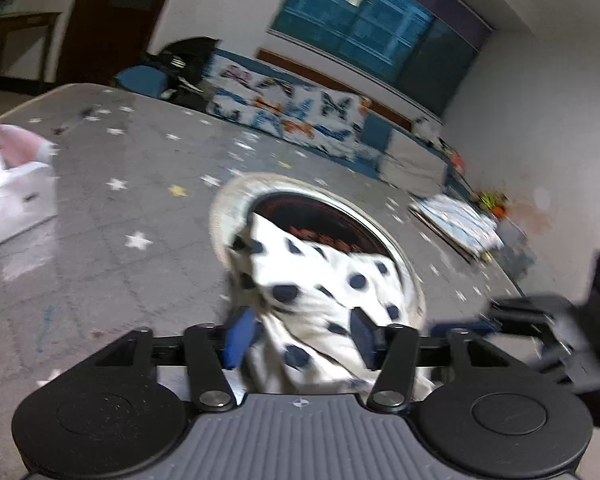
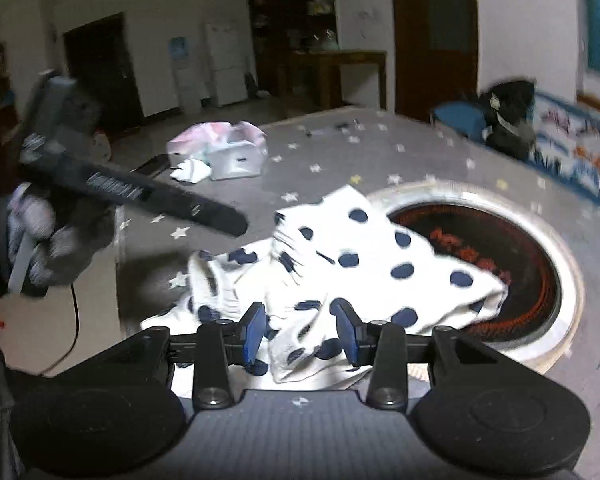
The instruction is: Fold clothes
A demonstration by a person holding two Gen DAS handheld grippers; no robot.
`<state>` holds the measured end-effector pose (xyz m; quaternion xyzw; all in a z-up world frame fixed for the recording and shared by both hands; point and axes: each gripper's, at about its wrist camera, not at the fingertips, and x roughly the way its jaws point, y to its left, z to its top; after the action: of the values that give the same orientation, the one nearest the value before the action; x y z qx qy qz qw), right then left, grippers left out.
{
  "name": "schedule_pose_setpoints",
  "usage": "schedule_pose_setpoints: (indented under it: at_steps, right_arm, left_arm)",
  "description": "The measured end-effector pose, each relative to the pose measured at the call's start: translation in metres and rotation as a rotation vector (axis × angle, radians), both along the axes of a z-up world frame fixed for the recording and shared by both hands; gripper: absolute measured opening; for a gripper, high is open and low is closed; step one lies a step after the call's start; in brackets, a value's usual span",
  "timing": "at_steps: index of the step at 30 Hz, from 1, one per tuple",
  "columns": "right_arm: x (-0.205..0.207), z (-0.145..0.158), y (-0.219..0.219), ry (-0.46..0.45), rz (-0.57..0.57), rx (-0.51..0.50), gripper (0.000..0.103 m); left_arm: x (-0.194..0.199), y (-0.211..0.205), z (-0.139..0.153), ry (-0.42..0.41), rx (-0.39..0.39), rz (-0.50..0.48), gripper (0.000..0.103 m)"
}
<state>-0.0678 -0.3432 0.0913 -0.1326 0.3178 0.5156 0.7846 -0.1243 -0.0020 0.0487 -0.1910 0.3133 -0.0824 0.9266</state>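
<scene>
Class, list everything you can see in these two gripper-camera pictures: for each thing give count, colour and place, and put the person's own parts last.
polka-dot garment: one, white with dark blue dots, crumpled, partly over the round mat
round mat: one, pale rim, dark centre with red markings, on the star mat
star mat: one, grey with white and yellow stars, covering the floor
white box: one, white, with a pink-and-white bag on it, far edge of the star mat
patterned cushions: a row, white with blue and orange print, below the window
black bag: one, by the cushions
window: one, dark blue
left gripper: black, blue pads, garment between them
right gripper: black, blue pads, over the garment
gloved hand: one, grey, holding the left gripper
</scene>
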Motion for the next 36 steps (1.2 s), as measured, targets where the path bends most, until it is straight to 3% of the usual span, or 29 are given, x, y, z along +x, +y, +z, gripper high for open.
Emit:
schedule_pose_setpoints:
  at_steps: [3,7,11,22,24,26,30,34,36]
  right_arm:
    - [0.011,-0.008,0.005,0.058,-0.026,-0.008,0.039]
    - [0.01,-0.014,0.009,0.054,-0.011,-0.033,0.039]
    - [0.004,-0.013,0.01,0.057,0.017,-0.028,0.039]
    - [0.032,-0.023,0.034,0.1,-0.027,-0.015,0.042]
    - [0.036,-0.027,0.039,0.125,-0.021,-0.01,0.038]
    - [0.035,-0.028,0.043,0.129,-0.001,-0.016,0.022]
    - [0.018,-0.015,0.042,0.001,0.045,-0.012,0.018]
    - [-0.027,0.005,0.041,-0.294,0.188,-0.078,0.018]
    - [-0.049,0.006,0.04,-0.386,0.26,-0.117,0.018]
  left_arm:
    - [-0.006,-0.012,-0.004,0.0,0.028,-0.065,0.039]
    - [-0.018,-0.024,-0.013,0.017,0.078,-0.135,0.031]
    - [-0.028,-0.029,-0.019,0.029,0.126,-0.171,0.031]
    - [-0.036,-0.028,-0.007,0.005,0.115,-0.158,0.033]
    - [-0.038,-0.024,-0.004,-0.001,0.109,-0.143,0.033]
    - [-0.039,-0.018,0.0,-0.01,0.112,-0.118,0.036]
    - [-0.038,-0.002,0.007,-0.027,0.12,-0.049,0.042]
    - [-0.036,0.011,0.013,-0.047,0.114,0.005,0.046]
    - [-0.036,0.016,0.017,-0.062,0.11,0.021,0.046]
